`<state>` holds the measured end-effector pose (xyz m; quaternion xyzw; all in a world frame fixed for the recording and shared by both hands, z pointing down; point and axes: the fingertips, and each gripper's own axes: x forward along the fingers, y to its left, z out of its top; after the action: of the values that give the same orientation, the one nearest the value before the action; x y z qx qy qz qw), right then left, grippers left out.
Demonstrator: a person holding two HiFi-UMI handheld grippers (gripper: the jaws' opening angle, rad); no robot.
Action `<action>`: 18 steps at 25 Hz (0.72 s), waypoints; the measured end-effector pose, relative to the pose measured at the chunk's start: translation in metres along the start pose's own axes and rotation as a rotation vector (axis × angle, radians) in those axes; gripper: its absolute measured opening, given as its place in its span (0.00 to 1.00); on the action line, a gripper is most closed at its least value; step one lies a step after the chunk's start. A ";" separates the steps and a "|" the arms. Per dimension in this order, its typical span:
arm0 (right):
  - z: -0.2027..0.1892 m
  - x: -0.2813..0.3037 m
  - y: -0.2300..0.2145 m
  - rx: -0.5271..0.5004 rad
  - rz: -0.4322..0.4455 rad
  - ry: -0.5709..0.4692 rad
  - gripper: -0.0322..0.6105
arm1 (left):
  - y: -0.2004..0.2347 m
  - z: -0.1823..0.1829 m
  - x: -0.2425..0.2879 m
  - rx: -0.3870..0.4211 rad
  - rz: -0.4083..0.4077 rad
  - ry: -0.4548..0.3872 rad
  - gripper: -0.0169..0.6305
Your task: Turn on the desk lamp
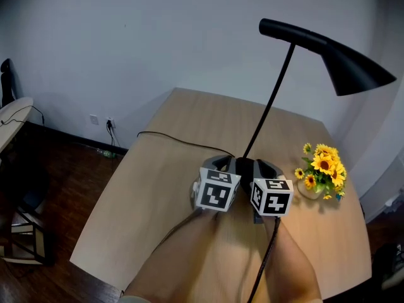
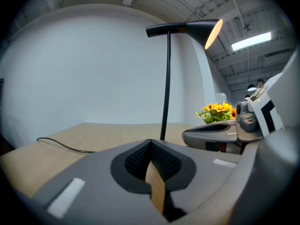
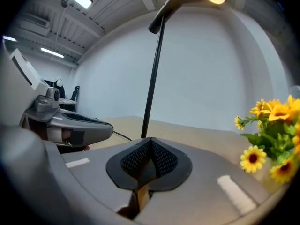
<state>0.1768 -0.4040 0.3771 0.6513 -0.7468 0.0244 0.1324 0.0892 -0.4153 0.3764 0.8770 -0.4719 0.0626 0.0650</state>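
On the wooden table (image 1: 158, 188) the black desk lamp (image 1: 344, 68) stands mid-table, shade glowing, sunflowers (image 1: 323, 166) beside it, while the left gripper (image 2: 150, 149) and right gripper (image 3: 150, 146), jaws pressed together on nothing, crowd its stem's foot, where a careless nudge could topple it.

The desk lamp (image 1: 328, 52) was black throughout, though the shade's inside (image 2: 213, 33) glowed warm yellow. Its black cable (image 1: 177, 141) crossed a pale tan, wood-grained table (image 1: 158, 188). The sunflowers (image 1: 322, 168) were yellow with dark centres and green leaves. The left gripper (image 2: 151, 146) and right gripper (image 3: 149, 144) were grey, with black mesh-patterned pads (image 2: 165, 162) and cubes bearing black-and-white square markers. The wall (image 1: 158, 36) was off-white and the floor (image 1: 63, 182) dark brown.
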 end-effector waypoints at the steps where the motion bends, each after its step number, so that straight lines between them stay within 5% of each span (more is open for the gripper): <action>1: -0.001 0.000 -0.001 0.005 0.000 -0.001 0.05 | 0.001 -0.001 0.000 -0.001 0.006 0.001 0.03; 18: -0.013 -0.046 -0.004 0.111 -0.021 -0.028 0.05 | -0.019 -0.009 -0.035 0.003 -0.001 0.009 0.03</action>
<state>0.1881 -0.3569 0.3787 0.6655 -0.7394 0.0552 0.0859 0.0857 -0.3741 0.3786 0.8772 -0.4709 0.0670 0.0658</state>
